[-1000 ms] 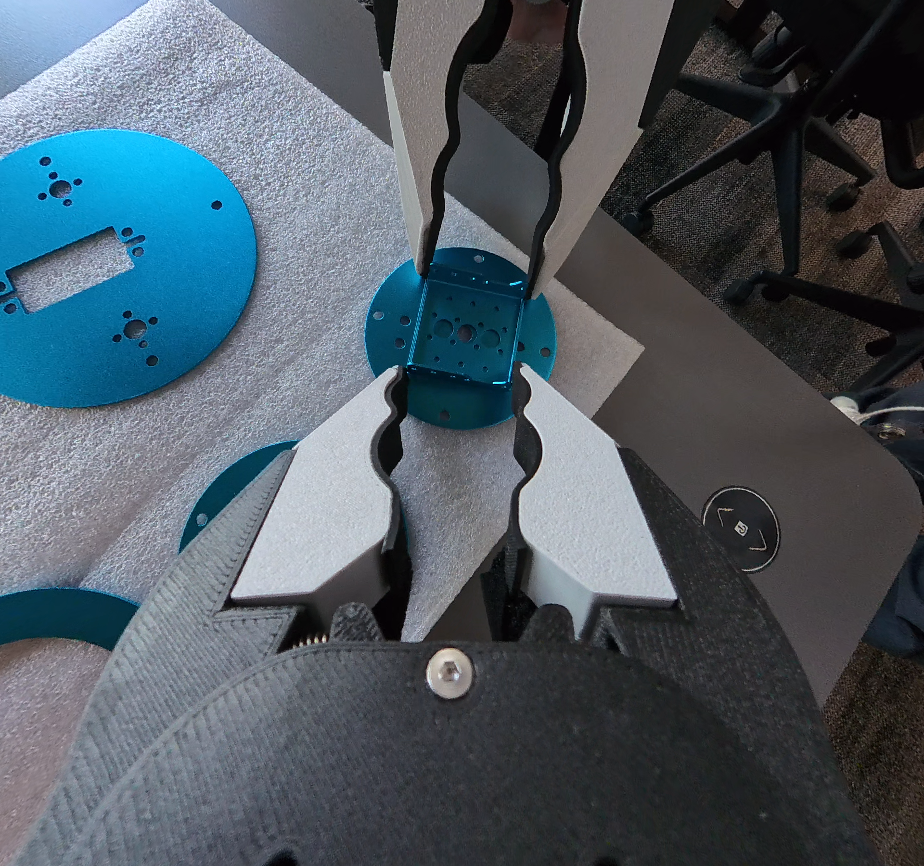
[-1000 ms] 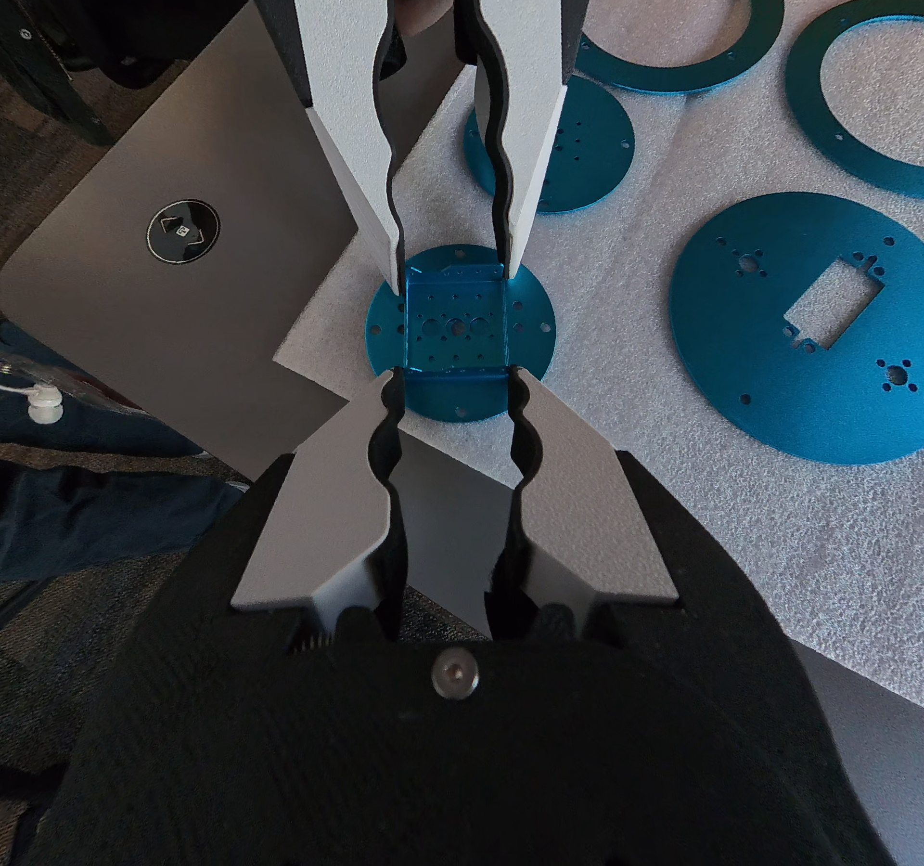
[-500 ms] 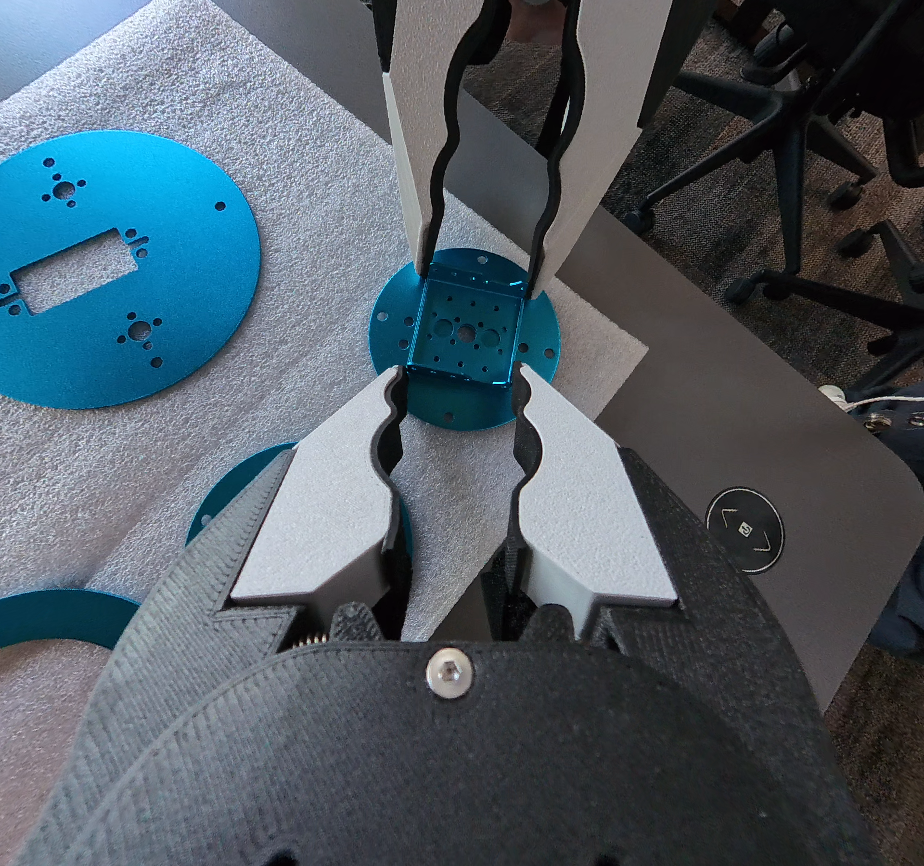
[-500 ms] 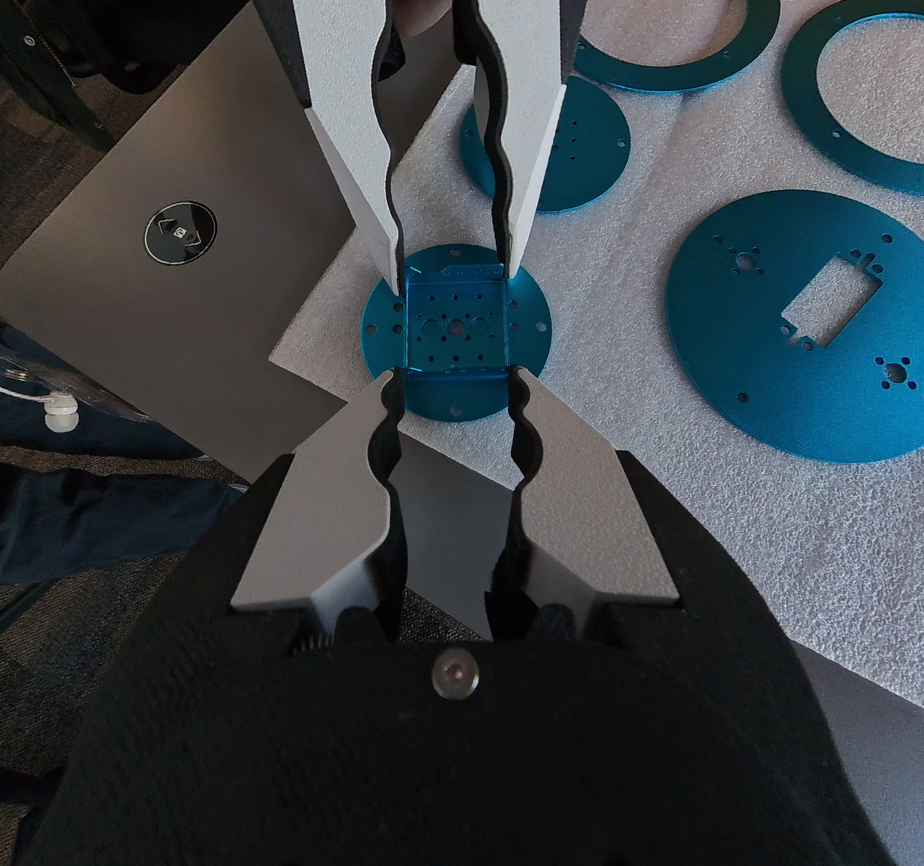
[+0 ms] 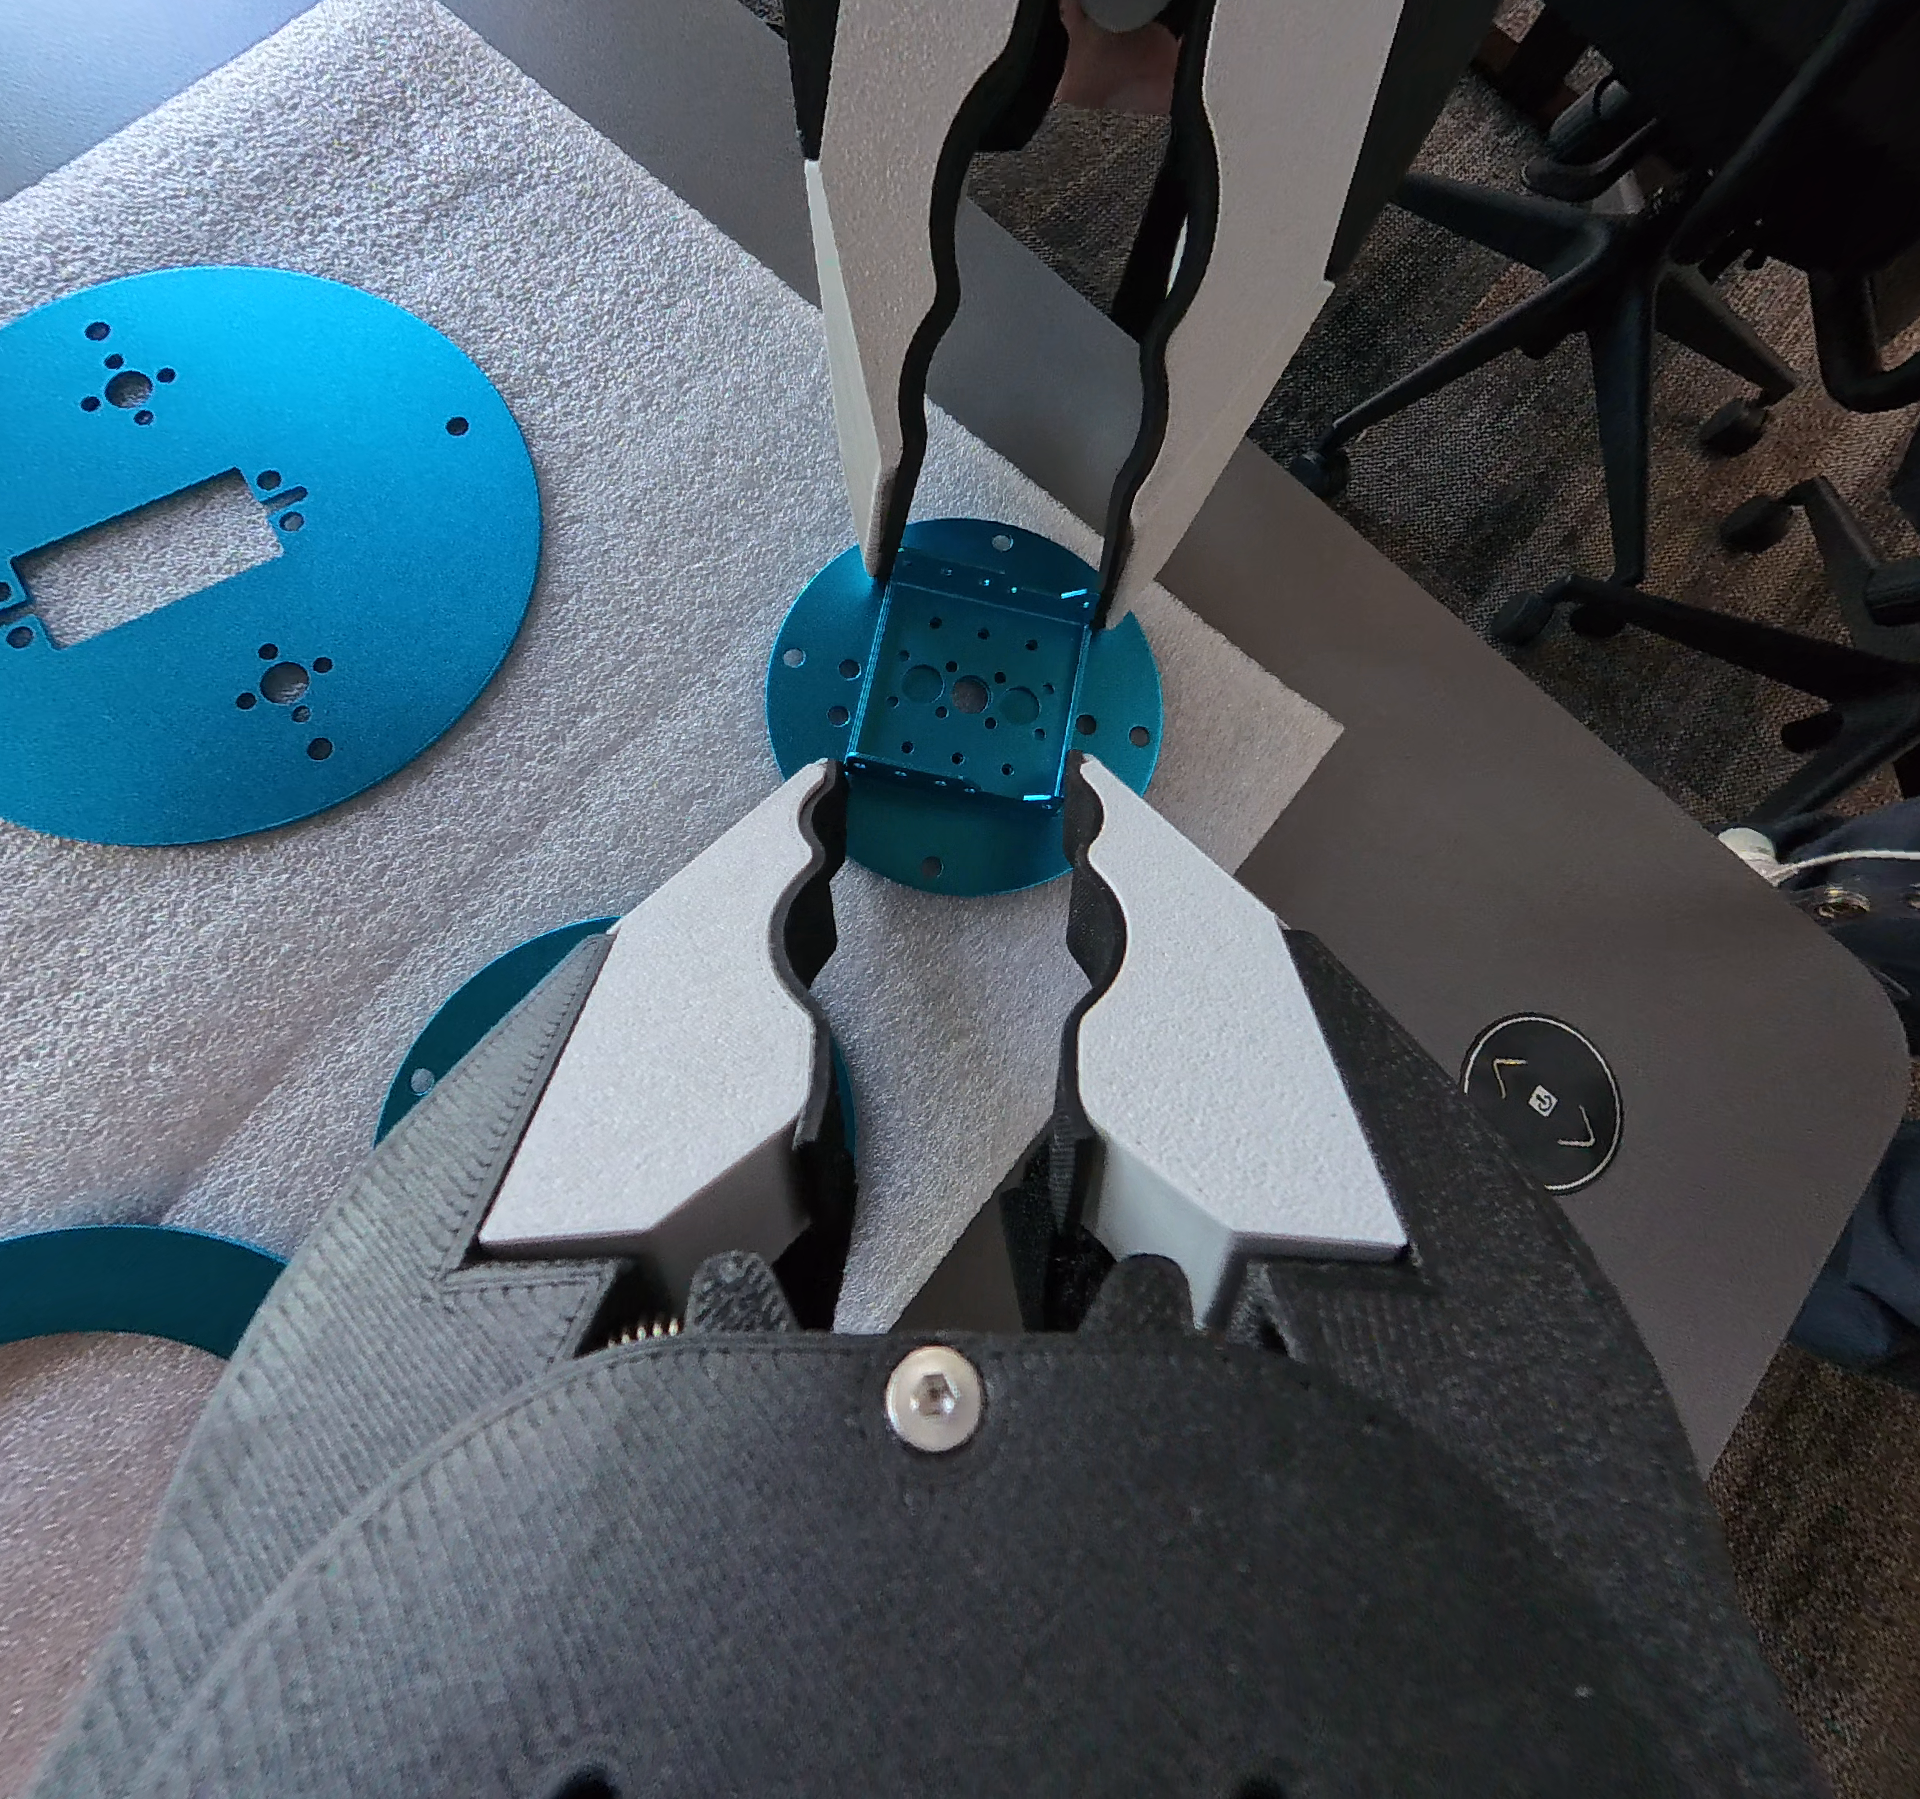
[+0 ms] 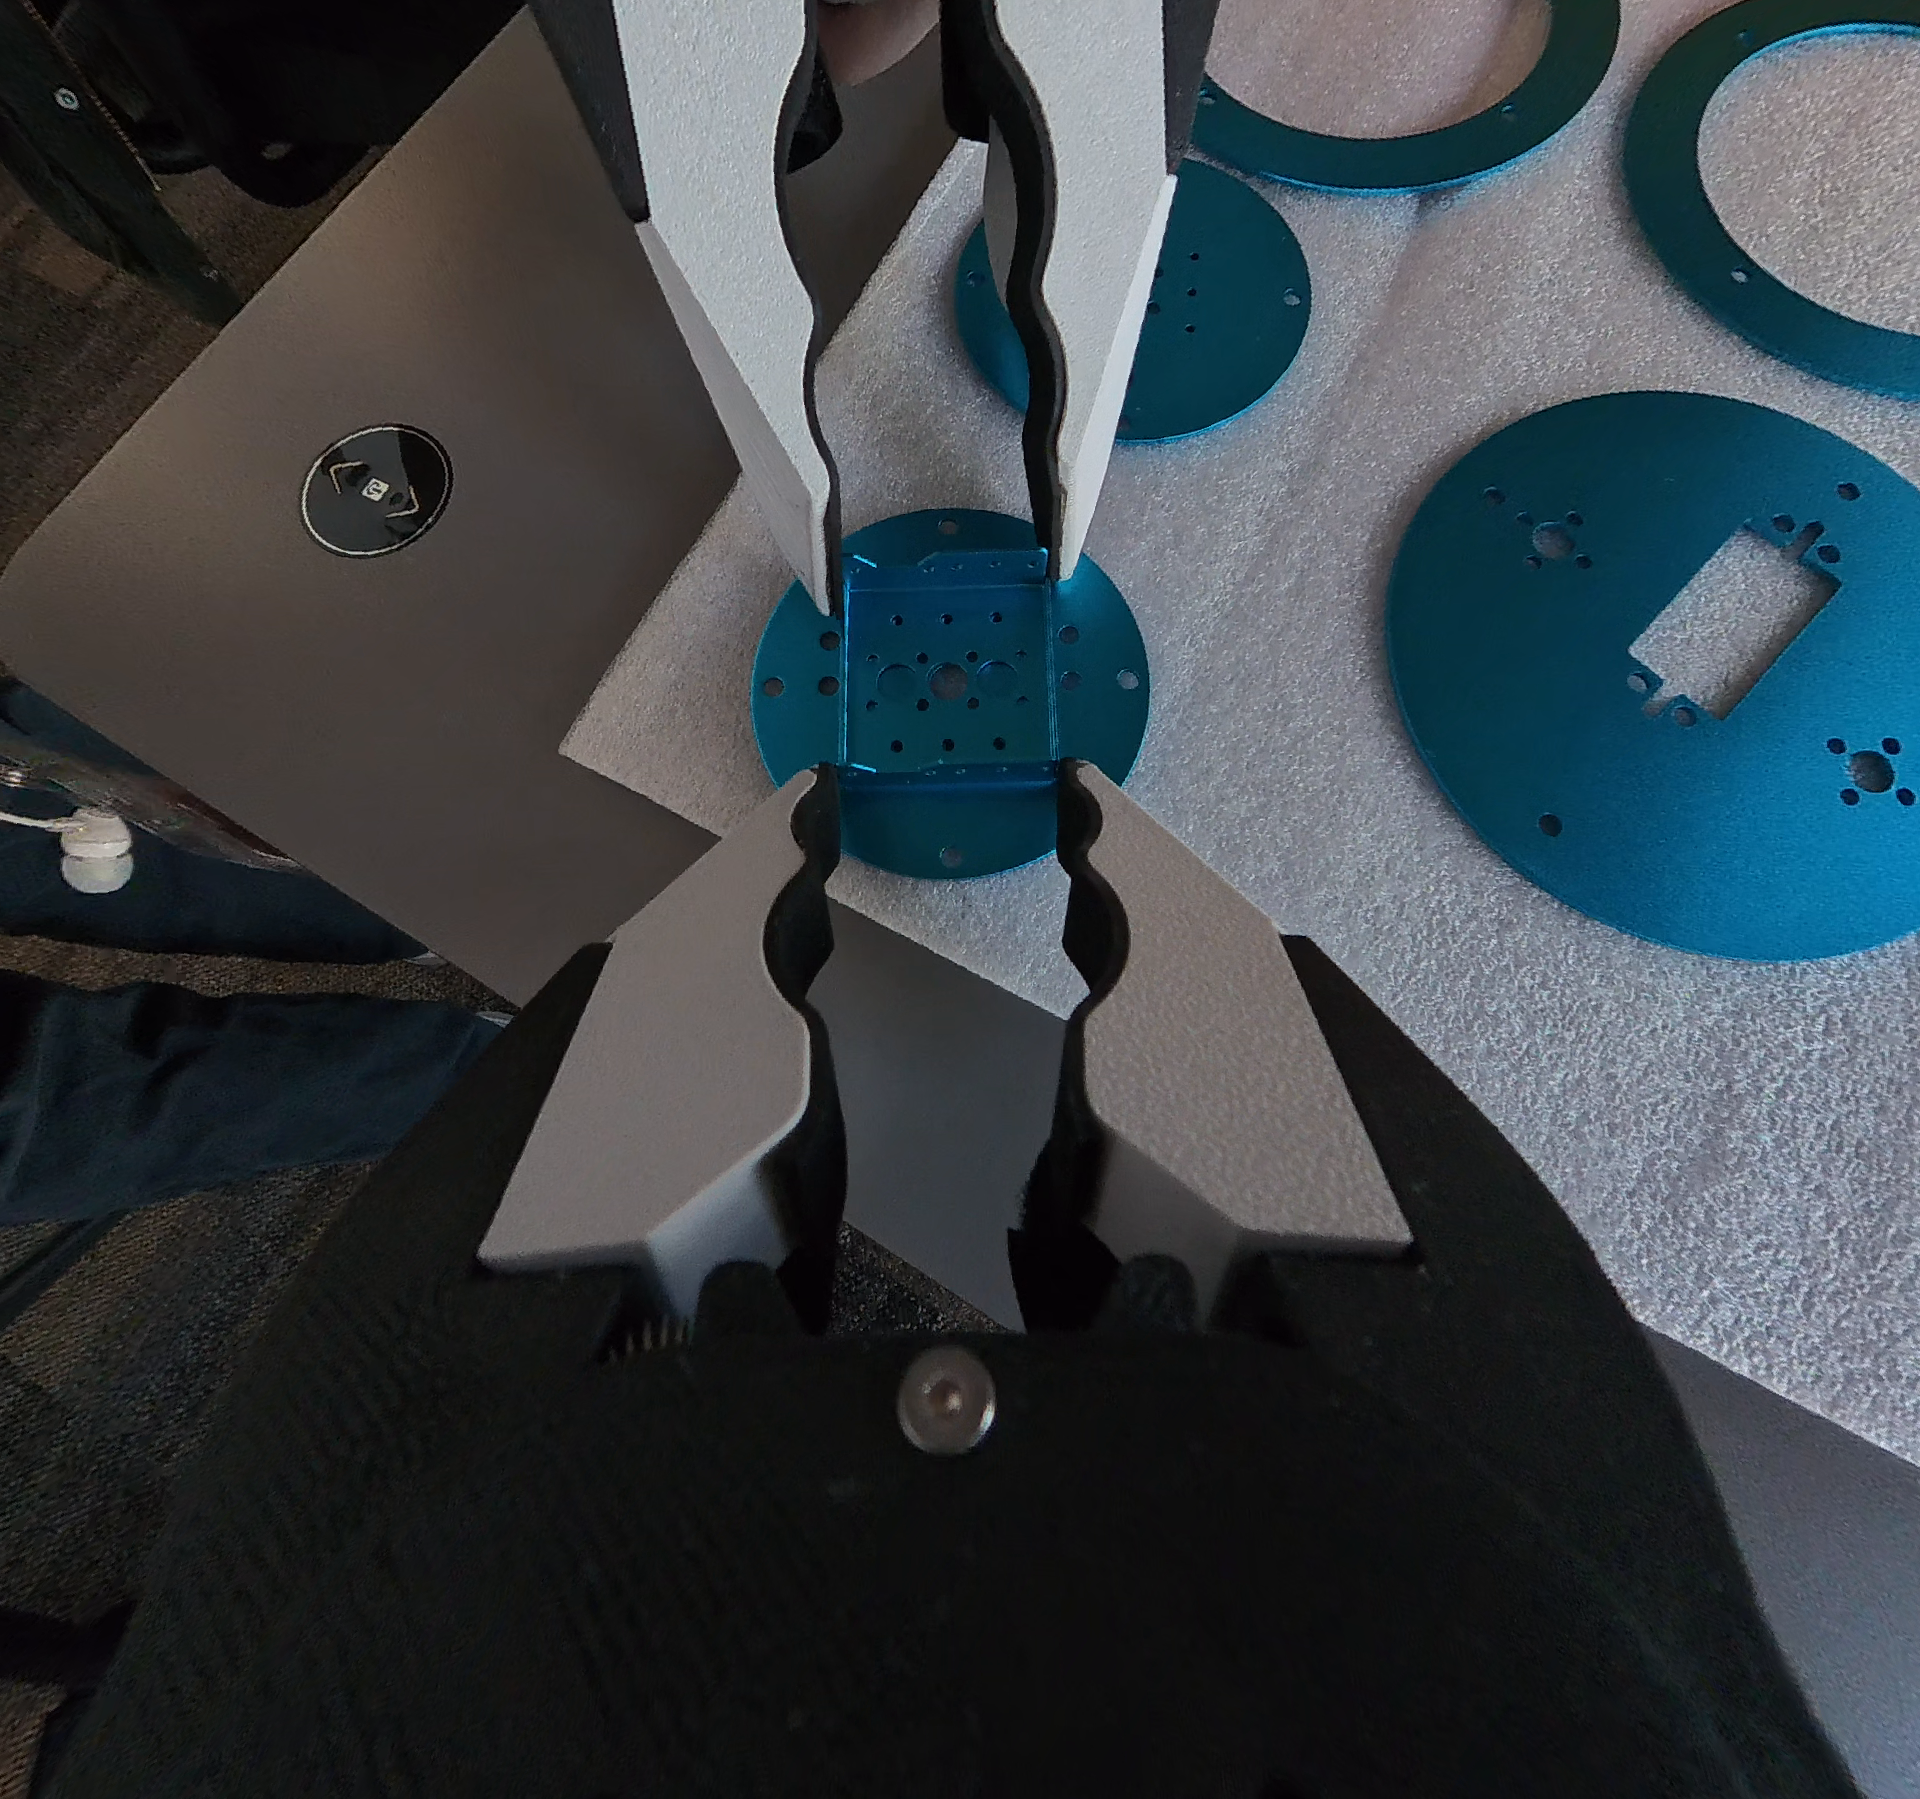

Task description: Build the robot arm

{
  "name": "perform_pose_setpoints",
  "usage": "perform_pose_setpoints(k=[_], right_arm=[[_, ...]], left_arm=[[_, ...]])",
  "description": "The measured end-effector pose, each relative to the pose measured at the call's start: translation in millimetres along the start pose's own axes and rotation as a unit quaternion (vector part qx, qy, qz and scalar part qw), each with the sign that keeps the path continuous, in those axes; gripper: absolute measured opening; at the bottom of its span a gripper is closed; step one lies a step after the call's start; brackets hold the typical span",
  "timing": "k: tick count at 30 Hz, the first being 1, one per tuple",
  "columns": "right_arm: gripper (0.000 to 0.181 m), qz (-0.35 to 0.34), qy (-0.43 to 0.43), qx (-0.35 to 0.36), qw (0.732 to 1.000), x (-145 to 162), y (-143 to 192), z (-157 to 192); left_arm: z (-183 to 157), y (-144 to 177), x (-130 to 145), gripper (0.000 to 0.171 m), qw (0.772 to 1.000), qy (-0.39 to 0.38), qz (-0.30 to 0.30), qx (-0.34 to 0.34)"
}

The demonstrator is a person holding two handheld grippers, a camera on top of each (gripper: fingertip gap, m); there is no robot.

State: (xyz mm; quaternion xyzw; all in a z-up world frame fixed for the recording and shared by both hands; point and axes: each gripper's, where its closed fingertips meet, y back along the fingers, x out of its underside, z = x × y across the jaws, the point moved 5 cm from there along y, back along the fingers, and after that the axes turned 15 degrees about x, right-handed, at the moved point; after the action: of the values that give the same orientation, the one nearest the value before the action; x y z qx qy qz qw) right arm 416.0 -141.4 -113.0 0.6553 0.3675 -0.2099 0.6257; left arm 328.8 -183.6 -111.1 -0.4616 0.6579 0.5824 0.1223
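The left gripper (image 5: 951,778) and the right gripper (image 6: 940,778) face each other, and each pair of jaws grasps one end of the blue square bracket (image 5: 966,695). The bracket has low walls and many holes. It sits centred on a small blue disc (image 5: 1117,700) on the foam sheet (image 5: 665,461).

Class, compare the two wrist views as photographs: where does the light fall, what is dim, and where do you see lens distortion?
Left wrist view: daylight brightens the foam sheet and large blue disc; the gripper housing sits in shade. Right wrist view: dimmer overall, with highlights on the square bracket; straight desk edges bow toward the frame borders, as a wide-angle lens does. Both are sharp.
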Motion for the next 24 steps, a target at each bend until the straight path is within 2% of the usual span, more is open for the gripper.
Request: perform_pose_setpoints(k=[3, 6, 11, 24], right_arm=[[0.041, -0.004, -0.004, 0.001, 1.0, -0.1, -0.5, 0.4], [0.047, -0.004, -0.001, 0.008, 1.0, -0.8, -1.0, 0.1], [0.047, -0.022, -0.013, 0.005, 1.0, -3.9, 4.2, -0.3], [0.043, -0.007, 0.0, 0.005, 1.0, -0.5, 0.1, 1.7]], left_arm=[[0.3, 0.2, -0.1, 0.041, 1.0, -0.001, 0.001, 0.001], [-1.5, 0.2, -0.5, 0.056, 1.0, 0.003, -0.005, 0.003], [-0.8, 0.4, 0.3, 0.054, 1.0, 0.007, -0.015, -0.005], [-0.5, -0.5, 0.4, 0.044, 1.0, 0.003, -0.015, -0.005]])
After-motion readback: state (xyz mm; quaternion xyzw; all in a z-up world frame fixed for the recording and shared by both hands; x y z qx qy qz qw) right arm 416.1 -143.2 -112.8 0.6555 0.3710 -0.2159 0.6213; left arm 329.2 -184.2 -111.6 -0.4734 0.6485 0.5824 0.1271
